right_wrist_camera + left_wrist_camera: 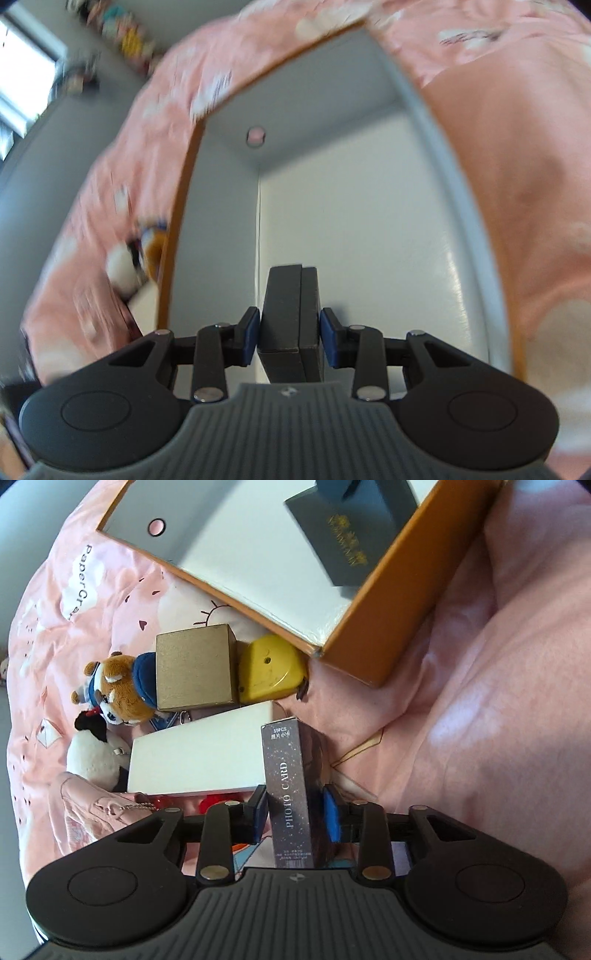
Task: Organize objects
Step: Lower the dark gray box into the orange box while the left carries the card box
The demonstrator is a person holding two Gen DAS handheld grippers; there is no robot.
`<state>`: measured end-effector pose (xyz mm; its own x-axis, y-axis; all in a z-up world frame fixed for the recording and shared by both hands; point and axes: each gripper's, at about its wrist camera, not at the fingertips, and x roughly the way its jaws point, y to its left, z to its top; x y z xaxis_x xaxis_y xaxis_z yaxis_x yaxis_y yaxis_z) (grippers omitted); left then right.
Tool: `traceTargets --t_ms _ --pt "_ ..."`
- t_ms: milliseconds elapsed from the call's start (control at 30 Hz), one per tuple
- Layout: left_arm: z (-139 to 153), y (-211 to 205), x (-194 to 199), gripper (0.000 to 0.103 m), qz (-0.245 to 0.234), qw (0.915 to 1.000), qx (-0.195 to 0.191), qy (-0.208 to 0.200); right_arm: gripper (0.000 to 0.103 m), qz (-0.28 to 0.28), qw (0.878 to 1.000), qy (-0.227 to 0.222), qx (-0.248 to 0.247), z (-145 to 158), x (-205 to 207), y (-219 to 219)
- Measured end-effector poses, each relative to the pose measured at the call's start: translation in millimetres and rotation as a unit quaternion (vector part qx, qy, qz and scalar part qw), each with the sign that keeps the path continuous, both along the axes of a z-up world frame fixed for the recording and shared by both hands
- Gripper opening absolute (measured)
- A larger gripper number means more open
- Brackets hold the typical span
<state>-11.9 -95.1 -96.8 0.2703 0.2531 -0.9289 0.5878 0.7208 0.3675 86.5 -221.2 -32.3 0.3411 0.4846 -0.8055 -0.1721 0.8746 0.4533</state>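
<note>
The left tongs [295, 814] pinch the photo card box [291, 794] across its narrow sides, low above the pink bedding [498, 664]; it looks light, stiff and slick. The right tongs [287, 334] clamp a dark grey box [291, 317], probably rigid card, inside the orange box [173, 236].

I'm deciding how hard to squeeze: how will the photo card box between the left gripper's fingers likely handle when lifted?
The photo card box looks like a stiff, flat-sided carton, so it should hold its shape between the left gripper fingers. Marked 55 pcs, it is probably light. Its finish may be slick. Standing tall and narrow on the soft pink bedding, it could tip if released upright.
</note>
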Motion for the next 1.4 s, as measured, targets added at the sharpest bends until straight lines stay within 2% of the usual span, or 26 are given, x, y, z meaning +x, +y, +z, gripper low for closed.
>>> traceTargets --t_ms 133,167,233,300,367,433,567,633,800,900,1000,1133,1200,1400 --pt "-13.1 5.5 2.8 0.050 -0.007 0.9998 0.006 0.017 0.037 0.056 0.997 0.010 -0.047 -3.0 2.4 15.3" --pt "-12.7 6.8 2.9 0.042 -0.004 0.9999 -0.003 0.012 0.037 0.067 0.996 0.014 -0.055 -4.9 3.1 17.4" --pt "-8.6 13.5 2.5 0.034 0.005 0.9993 -0.036 0.002 0.036 0.079 0.995 0.022 -0.056 -9.5 3.4 16.2" --pt "0.5 29.6 6.7 0.030 0.046 0.9951 -0.087 0.005 0.036 0.080 0.995 0.026 -0.048 -10.8 3.6 11.8" --pt "9.6 51.4 12.6 0.028 0.100 0.9837 -0.149 0.017 0.036 0.076 0.996 0.031 -0.036 -11.9 2.9 7.1" --pt "18.0 71.3 14.8 0.027 0.145 0.9680 -0.203 0.020 0.036 0.070 0.997 0.035 -0.019 -12.0 3.7 4.3" --pt "43.6 95.0 9.4 0.025 0.197 0.9390 -0.282 -0.001 0.036 0.062 0.998 0.024 -0.006 -3.6 3.6 3.4" --pt "62.9 94.4 1.5 0.025 0.206 0.9328 -0.294 -0.028 0.036 0.060 0.998 0.016 -0.004 1.7 4.3 4.6" --pt "96.8 119.8 8.8 0.025 0.234 0.9063 -0.346 -0.064 0.036 0.052 0.999 -0.009 0.005 18.4 8.6 6.3" --pt "121.6 124.1 14.7 0.025 0.243 0.8942 -0.363 -0.096 0.036 0.045 0.999 -0.022 0.005 29.1 13.2 6.3" --pt "140.5 130.0 36.6 0.025 0.249 0.8767 -0.393 -0.121 0.036 0.032 0.999 -0.040 0.004 40.5 20.6 4.4" --pt "144.8 114.1 79.0 0.025 0.249 0.8571 -0.425 -0.150 0.036 0.001 0.998 -0.062 0.011 52.8 36.8 -0.7" --pt "140.9 94.4 101.2 0.025 0.247 0.8550 -0.431 -0.149 0.036 -0.013 0.997 -0.076 0.009 56.1 44.2 -1.8" --pt "102.1 41.7 153.4 0.025 0.228 0.8729 -0.396 -0.171 0.036 -0.023 0.995 -0.096 -0.027 51.0 65.2 2.8"
